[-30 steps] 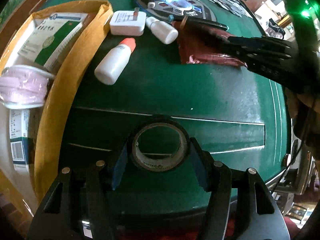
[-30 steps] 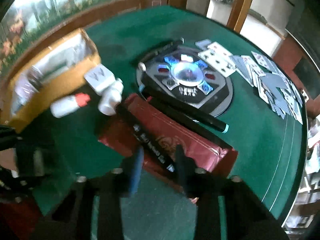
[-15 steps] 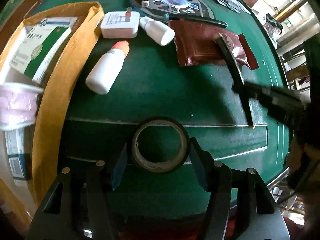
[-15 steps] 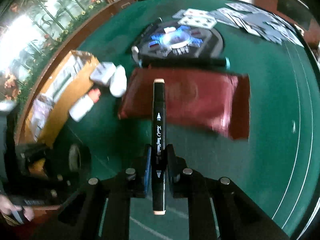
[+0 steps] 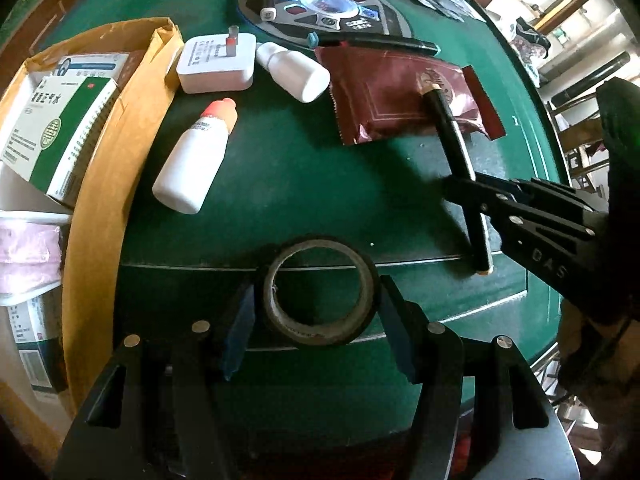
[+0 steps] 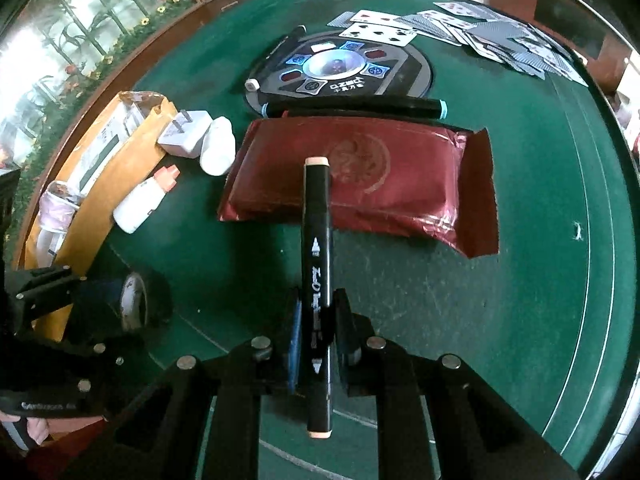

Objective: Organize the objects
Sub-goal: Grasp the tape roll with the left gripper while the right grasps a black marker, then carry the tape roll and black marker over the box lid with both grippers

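Green felt table (image 5: 320,168) — carries every item below. Cardboard box (image 5: 100,184), to the left of the left gripper (image 5: 316,328), holding a green-and-white carton (image 5: 52,128) and a pink roll (image 5: 28,256). Round black console (image 6: 344,72), far ahead of the right gripper (image 6: 318,332), with scattered playing cards (image 6: 500,36) beyond it. Dark red foil packet (image 6: 380,184), ahead of the right gripper, lying flat on the felt. White plug adapter (image 5: 218,62), ahead and left of the left gripper, beside the box. White bottle with an orange cap (image 5: 194,160), on its side just nearer than the adapter; a second, smaller white bottle (image 5: 294,72) between adapter and packet. Roll of dark tape (image 5: 320,292) — clamped across its width between the left gripper's blue pads. Black marker (image 6: 318,296), pinched near its rear end by the right gripper's closed pads, its pale tip over the packet. Two more markers (image 6: 352,106) lie at the console's edge.
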Available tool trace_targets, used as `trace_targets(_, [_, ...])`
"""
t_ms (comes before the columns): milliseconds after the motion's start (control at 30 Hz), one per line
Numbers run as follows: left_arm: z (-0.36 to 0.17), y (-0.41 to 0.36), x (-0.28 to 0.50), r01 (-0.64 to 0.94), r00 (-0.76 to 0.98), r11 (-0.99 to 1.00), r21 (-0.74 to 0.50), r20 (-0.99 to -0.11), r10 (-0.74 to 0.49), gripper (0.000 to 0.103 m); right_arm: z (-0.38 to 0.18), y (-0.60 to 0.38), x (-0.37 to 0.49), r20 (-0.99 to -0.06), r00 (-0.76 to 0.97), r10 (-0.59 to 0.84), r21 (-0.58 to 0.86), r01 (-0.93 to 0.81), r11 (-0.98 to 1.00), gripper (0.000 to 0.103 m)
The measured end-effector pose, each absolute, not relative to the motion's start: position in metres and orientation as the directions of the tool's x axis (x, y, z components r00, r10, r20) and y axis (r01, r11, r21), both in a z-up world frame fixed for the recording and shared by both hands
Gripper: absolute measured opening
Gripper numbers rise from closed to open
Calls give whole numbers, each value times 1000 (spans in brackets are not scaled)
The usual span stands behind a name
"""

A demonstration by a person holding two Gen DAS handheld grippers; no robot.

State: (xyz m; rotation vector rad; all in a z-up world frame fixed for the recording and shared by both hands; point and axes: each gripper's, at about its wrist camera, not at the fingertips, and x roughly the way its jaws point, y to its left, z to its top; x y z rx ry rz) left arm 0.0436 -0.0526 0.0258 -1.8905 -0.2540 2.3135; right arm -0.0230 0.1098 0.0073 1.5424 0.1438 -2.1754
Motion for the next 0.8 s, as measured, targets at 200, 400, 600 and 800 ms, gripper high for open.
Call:
trace_targets(200, [35,-62,46,1,-213,-968,-250,-946,244,59,14,108,-16,-898,-280,-339,209,407,-889,13])
trace_targets(400, [43,-70,48,6,-224,-967,-254,-943,246,59,28,99,-7,-880,-296,-371,236,405,-883,13])
trace_targets(600, [57,-72,49,-10,-244,-976,-215,-947,211,59,37,88,0,-868,-305,-392,251,412,-876,13])
trace_targets(800, [71,-78,53,-12,-264,-982,-190,-946,186,59,48,75,5,-855,-308,-417,266,429,-863,13])
